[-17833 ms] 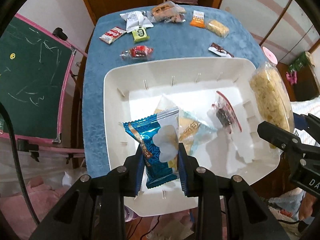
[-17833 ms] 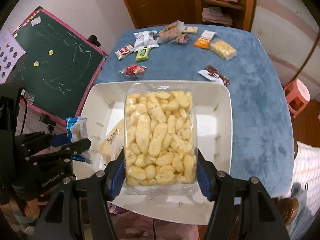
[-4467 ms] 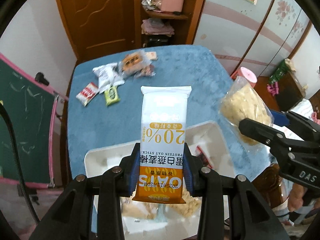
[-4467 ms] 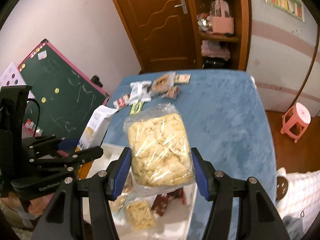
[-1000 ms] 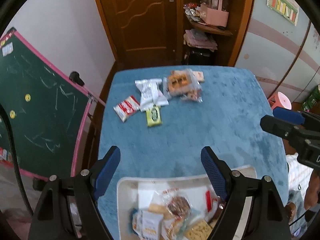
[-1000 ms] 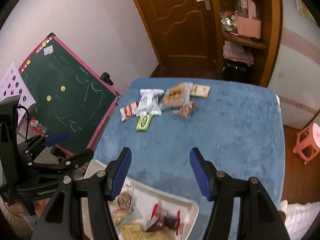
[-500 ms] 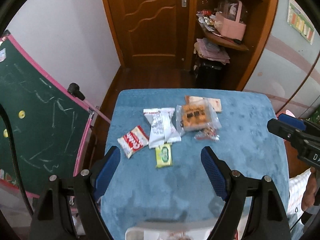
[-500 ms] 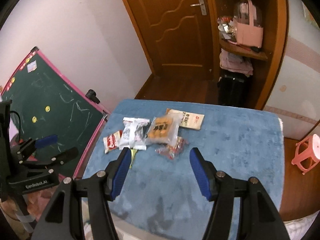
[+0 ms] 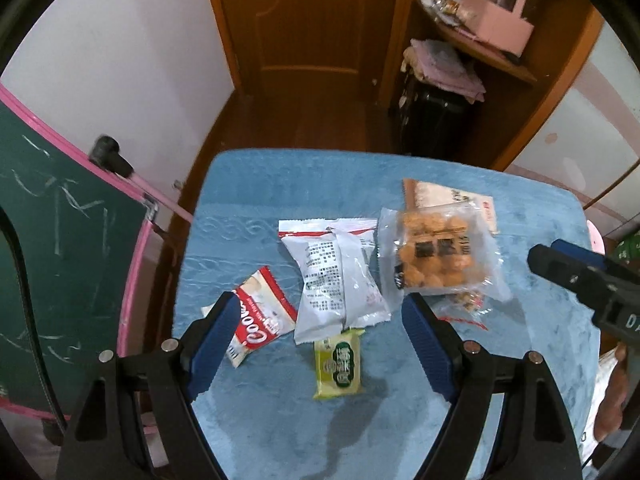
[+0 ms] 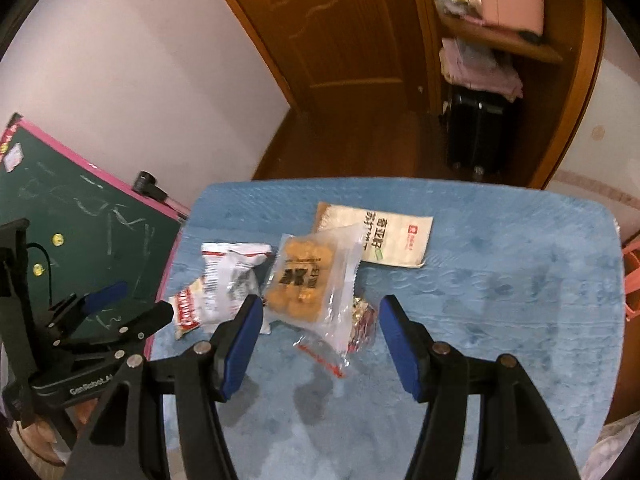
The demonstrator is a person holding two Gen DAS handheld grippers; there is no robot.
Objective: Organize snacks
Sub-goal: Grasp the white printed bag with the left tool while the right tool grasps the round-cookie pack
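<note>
A: What's nearest the left gripper (image 9: 318,330)?

B: Its jaws stand wide apart with nothing between the pads. Just past them a small green packet (image 9: 339,359) lies flat on the blue table (image 9: 280,420), with a red-and-white packet (image 9: 256,320) to its left.

A: And the right gripper (image 10: 318,338)?

B: Released too, jaws parted and empty, above a small red-and-clear wrapper (image 10: 356,324).

A: Further out?

B: A white pouch (image 9: 340,276) overlaps the green packet's far end. Right of it sits a clear bag of golden biscuits (image 9: 434,258), partly covering the red-and-clear wrapper. Behind that, near the table's far edge, lies a flat beige sachet (image 10: 384,240).

A: Beyond the table?

B: A wooden door (image 9: 304,20).
</note>
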